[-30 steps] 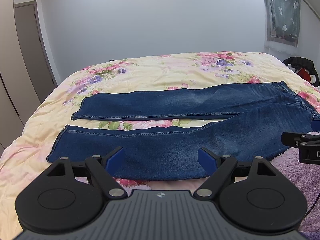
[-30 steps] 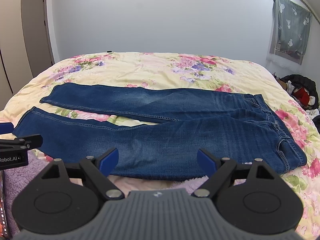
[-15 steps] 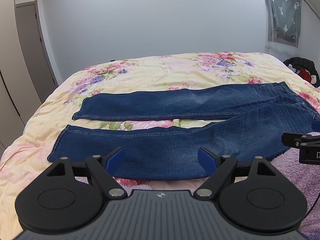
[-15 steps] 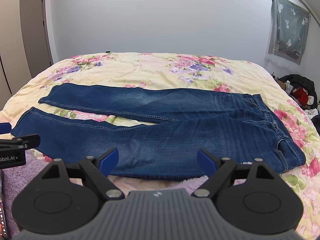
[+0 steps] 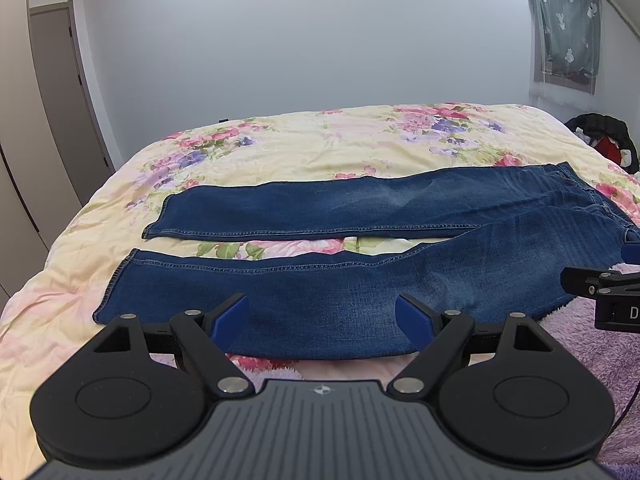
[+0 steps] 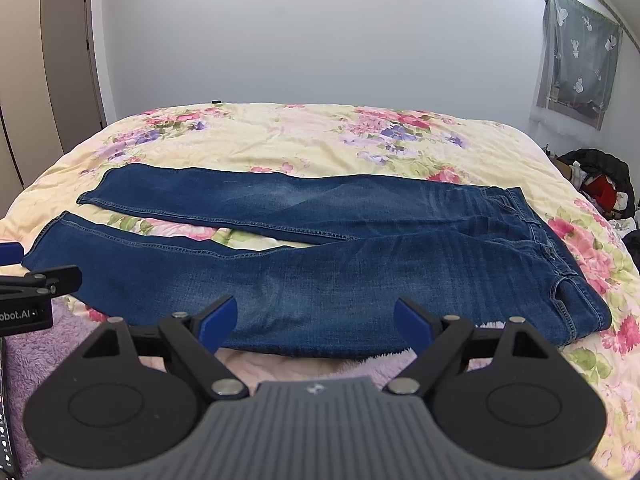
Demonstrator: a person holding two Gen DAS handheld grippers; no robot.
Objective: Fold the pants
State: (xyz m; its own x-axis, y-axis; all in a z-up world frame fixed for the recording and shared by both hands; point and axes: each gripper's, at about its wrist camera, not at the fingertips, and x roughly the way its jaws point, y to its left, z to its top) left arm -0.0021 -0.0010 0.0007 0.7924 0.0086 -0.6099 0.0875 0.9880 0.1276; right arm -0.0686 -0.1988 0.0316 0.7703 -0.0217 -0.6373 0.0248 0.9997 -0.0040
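Note:
Dark blue jeans (image 5: 360, 272) lie flat across the flowered bedspread (image 5: 320, 148), legs spread apart and pointing left, waistband at the right. They also show in the right wrist view (image 6: 340, 272), with the waistband (image 6: 560, 268) at the right. My left gripper (image 5: 326, 322) is open and empty, held above the near edge of the near leg. My right gripper (image 6: 316, 322) is open and empty, above the near edge by the thigh. Each gripper shows at the edge of the other's view.
A purple fluffy blanket (image 5: 592, 344) lies at the bed's near edge under the jeans' hem. A pile of dark and red clothes (image 6: 600, 184) sits off the bed at the right. A door (image 5: 60, 100) stands at the left. A curtained window (image 6: 576, 64) is on the right wall.
Both views have shifted only slightly; the jeans and both open grippers are as before.

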